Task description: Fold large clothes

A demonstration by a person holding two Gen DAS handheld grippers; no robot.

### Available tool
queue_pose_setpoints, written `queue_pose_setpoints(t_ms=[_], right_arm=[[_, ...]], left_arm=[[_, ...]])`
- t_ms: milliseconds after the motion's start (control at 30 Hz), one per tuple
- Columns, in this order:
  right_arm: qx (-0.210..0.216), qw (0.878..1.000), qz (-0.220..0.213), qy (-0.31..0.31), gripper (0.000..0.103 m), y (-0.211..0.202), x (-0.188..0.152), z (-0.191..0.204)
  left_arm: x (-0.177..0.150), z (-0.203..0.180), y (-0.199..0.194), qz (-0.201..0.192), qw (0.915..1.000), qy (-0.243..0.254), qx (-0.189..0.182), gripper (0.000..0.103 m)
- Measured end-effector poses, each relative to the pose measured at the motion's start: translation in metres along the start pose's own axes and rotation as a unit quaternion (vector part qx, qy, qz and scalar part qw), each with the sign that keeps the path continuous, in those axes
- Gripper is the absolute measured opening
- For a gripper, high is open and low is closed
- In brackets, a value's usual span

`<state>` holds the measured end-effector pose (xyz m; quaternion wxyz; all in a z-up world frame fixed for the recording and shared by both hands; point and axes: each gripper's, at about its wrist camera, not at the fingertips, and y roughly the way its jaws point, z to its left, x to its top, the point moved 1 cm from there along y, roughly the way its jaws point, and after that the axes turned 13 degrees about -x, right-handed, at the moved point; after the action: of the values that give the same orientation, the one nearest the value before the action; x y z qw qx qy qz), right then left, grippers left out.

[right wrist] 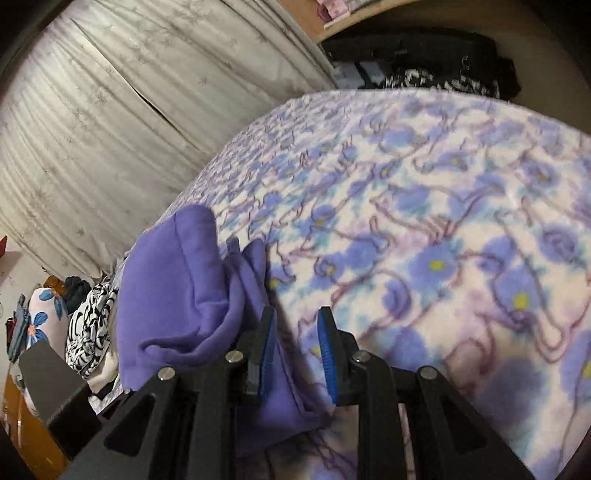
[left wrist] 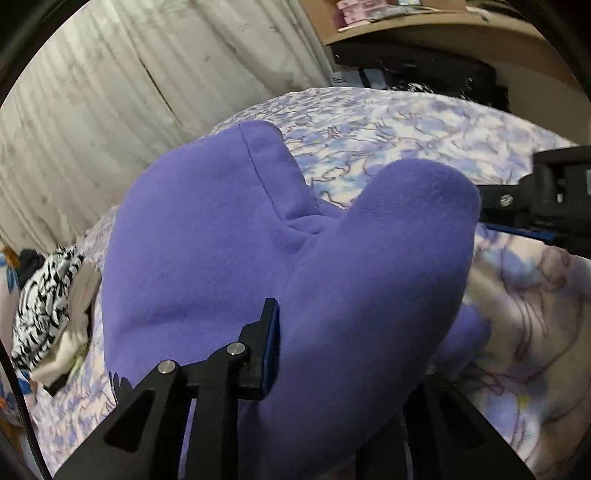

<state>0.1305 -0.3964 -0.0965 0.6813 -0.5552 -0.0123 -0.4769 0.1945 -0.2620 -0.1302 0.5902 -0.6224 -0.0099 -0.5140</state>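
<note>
A purple fleece garment (left wrist: 221, 229) lies bunched on the flowered bedspread (left wrist: 424, 125). In the left wrist view one thick fold rises over my left gripper (left wrist: 347, 354). Its left finger (left wrist: 271, 343) presses its blue pad on the fold, and the other finger is hidden under the cloth. My right gripper's body (left wrist: 554, 199) shows at the right edge. In the right wrist view the purple garment (right wrist: 177, 295) sits to the left. An edge of it runs down between the blue pads of my right gripper (right wrist: 295, 350), which stand narrowly apart around it.
A pale pleated curtain (left wrist: 110, 110) hangs behind the bed. A black-and-white patterned cloth (right wrist: 92, 325) and other clothes are piled at the bed's left end. A wooden shelf (left wrist: 406, 26) and dark bags (right wrist: 424, 48) are at the far side. Bare bedspread (right wrist: 443, 221) stretches to the right.
</note>
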Motion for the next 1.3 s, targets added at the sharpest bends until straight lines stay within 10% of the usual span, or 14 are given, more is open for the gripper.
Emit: queue_pose_setpoints(t_ms=[200, 433, 800, 1300], right_arm=[[0.010, 1.000, 0.024, 0.005, 0.023, 0.011, -0.004, -0.010], [0.023, 0.999, 0.028, 0.014, 0.023, 0.013, -0.005, -0.014], [0.038, 0.999, 0.028, 0.014, 0.023, 0.011, -0.006, -0.007], [0.157, 0.979, 0.106, -0.069, 0.078, 0.011, 0.051, 0.056]], left_arm=[[0.004, -0.004, -0.007, -0.001, 0.9999, 0.012, 0.004, 0.025], [0.009, 0.009, -0.034, -0.022, 0.9970, -0.010, -0.074, 0.076], [0.001, 0.033, -0.089, -0.046, 0.9851, -0.059, -0.155, 0.078], [-0.013, 0.202, -0.076, -0.007, 0.9624, -0.230, -0.145, 0.078]])
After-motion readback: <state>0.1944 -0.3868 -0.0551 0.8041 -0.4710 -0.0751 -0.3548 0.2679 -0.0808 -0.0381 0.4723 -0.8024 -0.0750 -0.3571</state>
